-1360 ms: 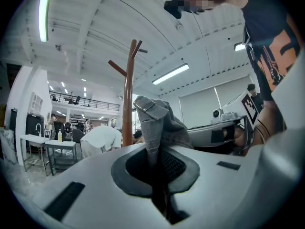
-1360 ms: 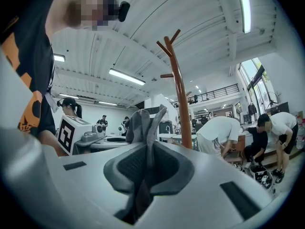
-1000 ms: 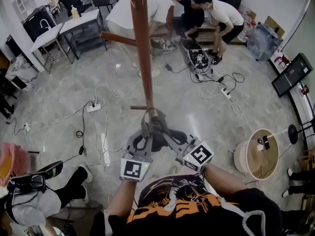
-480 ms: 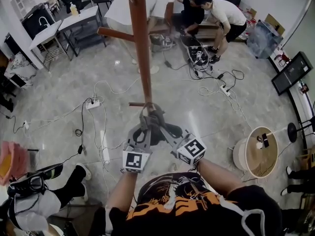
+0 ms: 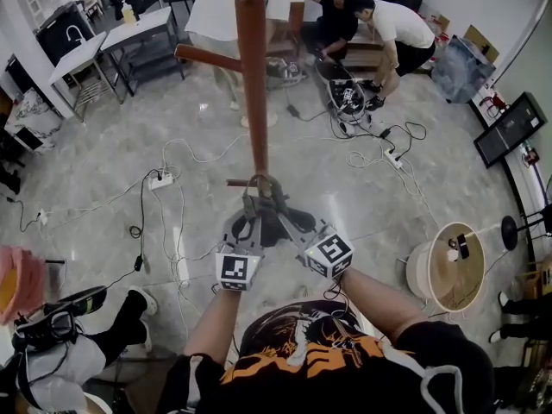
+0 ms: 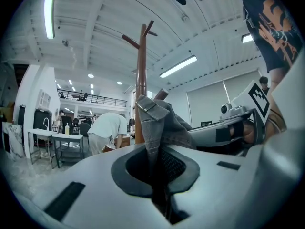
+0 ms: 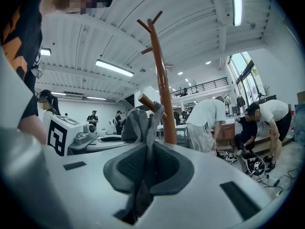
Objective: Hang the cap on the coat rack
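Observation:
The brown wooden coat rack (image 5: 253, 76) stands straight ahead, with a long peg (image 5: 207, 56) high on its left and a short low peg (image 5: 241, 182). A grey cap (image 5: 269, 220) hangs between my two grippers, right against the pole just below the short peg. My left gripper (image 5: 254, 224) is shut on the cap's strap (image 6: 153, 128). My right gripper (image 5: 285, 225) is shut on the cap's fabric (image 7: 141, 123). In the right gripper view a peg (image 7: 150, 103) juts out just behind the cap, beside the pole (image 7: 164, 94).
Cables and power strips (image 5: 162, 182) trail over the grey floor. Several people (image 5: 392, 24) bend over gear behind the rack. Tables (image 5: 138, 33) stand at the back left, a round wooden stool (image 5: 448, 270) at the right, and a seated person's legs (image 5: 112, 322) at the lower left.
Both grippers have carried the cap a little forward and up, closer to the pole and its short low peg. Both grips are unchanged.

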Tool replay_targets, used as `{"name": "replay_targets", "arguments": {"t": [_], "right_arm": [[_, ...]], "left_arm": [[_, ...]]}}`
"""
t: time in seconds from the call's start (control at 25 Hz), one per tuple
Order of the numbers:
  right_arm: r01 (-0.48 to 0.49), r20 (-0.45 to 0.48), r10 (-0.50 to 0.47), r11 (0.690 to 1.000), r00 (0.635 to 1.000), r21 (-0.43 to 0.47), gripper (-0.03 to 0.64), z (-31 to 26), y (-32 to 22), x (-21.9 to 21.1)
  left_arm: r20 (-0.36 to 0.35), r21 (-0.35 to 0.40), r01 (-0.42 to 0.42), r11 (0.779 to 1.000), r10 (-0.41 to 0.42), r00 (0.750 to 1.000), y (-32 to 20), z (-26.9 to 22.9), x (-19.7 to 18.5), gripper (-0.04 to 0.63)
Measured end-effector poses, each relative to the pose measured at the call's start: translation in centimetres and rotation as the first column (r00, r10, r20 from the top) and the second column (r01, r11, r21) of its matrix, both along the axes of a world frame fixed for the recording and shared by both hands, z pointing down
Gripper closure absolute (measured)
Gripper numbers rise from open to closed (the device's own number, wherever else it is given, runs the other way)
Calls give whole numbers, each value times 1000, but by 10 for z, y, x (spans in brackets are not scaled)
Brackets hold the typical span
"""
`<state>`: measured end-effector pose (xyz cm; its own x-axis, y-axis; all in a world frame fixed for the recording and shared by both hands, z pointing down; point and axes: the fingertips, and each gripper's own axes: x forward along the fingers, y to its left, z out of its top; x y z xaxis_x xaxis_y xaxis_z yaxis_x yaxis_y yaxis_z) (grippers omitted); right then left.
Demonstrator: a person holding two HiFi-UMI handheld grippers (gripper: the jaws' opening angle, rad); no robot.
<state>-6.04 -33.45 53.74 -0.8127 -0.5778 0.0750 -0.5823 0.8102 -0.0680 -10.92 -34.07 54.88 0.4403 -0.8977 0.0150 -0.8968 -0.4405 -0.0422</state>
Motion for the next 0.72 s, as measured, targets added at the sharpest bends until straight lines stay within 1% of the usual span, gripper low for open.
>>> {"name": "replay_targets", "arguments": {"t": [0.24, 0.4, 0.72], "right_arm": [[-20, -19, 19, 999, 1000, -33, 577, 13, -23, -3], [-28, -26, 26, 998, 999, -58, 577, 25, -30, -2], [-62, -61, 58, 996, 996, -70, 577, 45, -55, -5]], "left_arm": [[25, -34, 8, 999, -7, 1000, -18, 16, -7, 565], [27, -54, 14, 998, -13, 1000, -24, 28, -6, 565], [34, -87, 45, 995, -42, 999, -44, 49, -10, 565]]}}
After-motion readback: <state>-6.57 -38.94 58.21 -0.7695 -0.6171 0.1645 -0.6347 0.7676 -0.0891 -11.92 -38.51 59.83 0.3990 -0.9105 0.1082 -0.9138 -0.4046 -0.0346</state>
